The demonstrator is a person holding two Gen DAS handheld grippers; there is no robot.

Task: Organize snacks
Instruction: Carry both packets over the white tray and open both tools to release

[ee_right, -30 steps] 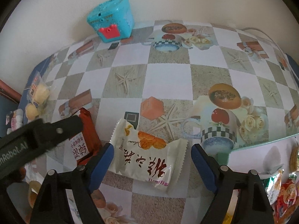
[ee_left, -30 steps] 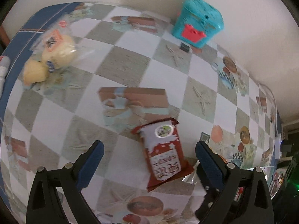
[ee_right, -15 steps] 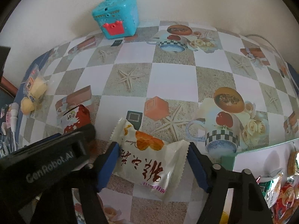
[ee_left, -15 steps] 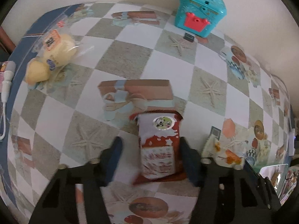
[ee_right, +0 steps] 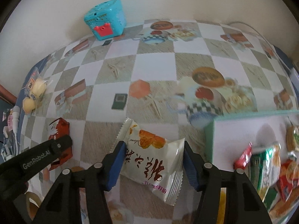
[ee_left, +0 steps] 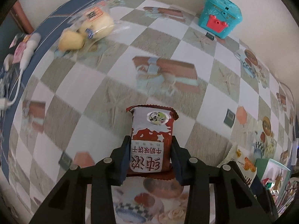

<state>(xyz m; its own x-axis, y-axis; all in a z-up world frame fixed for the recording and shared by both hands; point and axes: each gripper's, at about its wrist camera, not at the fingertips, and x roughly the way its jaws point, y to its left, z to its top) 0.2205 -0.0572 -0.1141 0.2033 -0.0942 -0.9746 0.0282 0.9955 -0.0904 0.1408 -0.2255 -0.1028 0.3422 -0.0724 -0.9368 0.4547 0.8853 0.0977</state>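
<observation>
A red-and-white biscuit packet (ee_left: 152,130) sits upright between the blue pads of my left gripper (ee_left: 151,156). Its jaws are closing and both pads press on the packet's sides. In the right wrist view a white snack packet (ee_right: 147,147) with an orange picture lies across the checked tablecloth (ee_right: 155,65). My right gripper (ee_right: 153,165) straddles it with its jaws closing, and each pad touches an end of the wrapper. The left gripper's black arm (ee_right: 37,160) and the red packet (ee_right: 59,130) show at the lower left of that view.
A teal toy box (ee_left: 219,22) stands at the back by the wall. A clear bag of yellow buns (ee_left: 87,29) lies at the far left, near a white cable (ee_left: 20,71). A green-rimmed white box (ee_right: 243,115) at the right holds several snack packets (ee_right: 271,168).
Both grippers have gone from wide open to closed onto their packets. The red packet now stands straight between the left pads. The right gripper's view has shifted, showing more of the snack box.
</observation>
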